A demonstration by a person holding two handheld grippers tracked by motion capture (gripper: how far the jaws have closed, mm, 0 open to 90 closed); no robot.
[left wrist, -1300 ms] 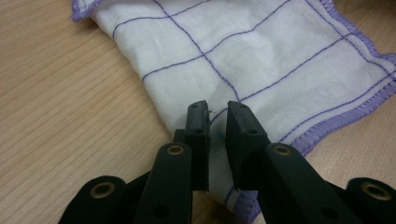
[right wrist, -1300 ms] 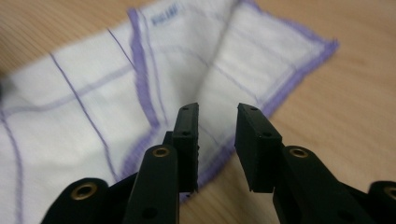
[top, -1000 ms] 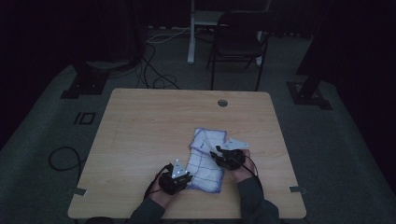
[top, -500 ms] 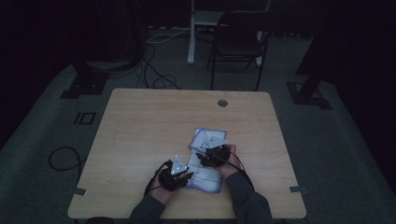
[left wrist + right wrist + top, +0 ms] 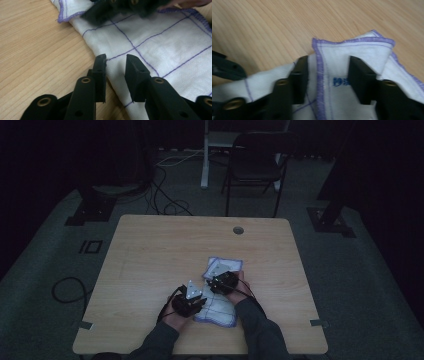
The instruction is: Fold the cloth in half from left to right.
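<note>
1. High view: you hold both grippers low over a white cloth (image 5: 220, 295) with purple stitching, lying rumpled on the near right part of the worktop (image 5: 150, 255). Your left gripper (image 5: 189, 301) sits at the cloth's near left edge; your right gripper (image 5: 223, 282) is over its middle, just beyond the left one.

2. Left gripper view: your left gripper (image 5: 115, 65) has its jaws apart, with a narrow gap, straddling the cloth's (image 5: 160, 47) edge where it meets the bare wood. Nothing is pinched yet.

3. Right gripper view: your right gripper (image 5: 327, 75) is spread wide over a folded-back corner of the cloth (image 5: 352, 50), a blue printed mark between the jaws.

4. Judgement: you seem to be taking hold in order to fold or spread the cloth. Next, close each gripper on a single layer before lifting.
</note>
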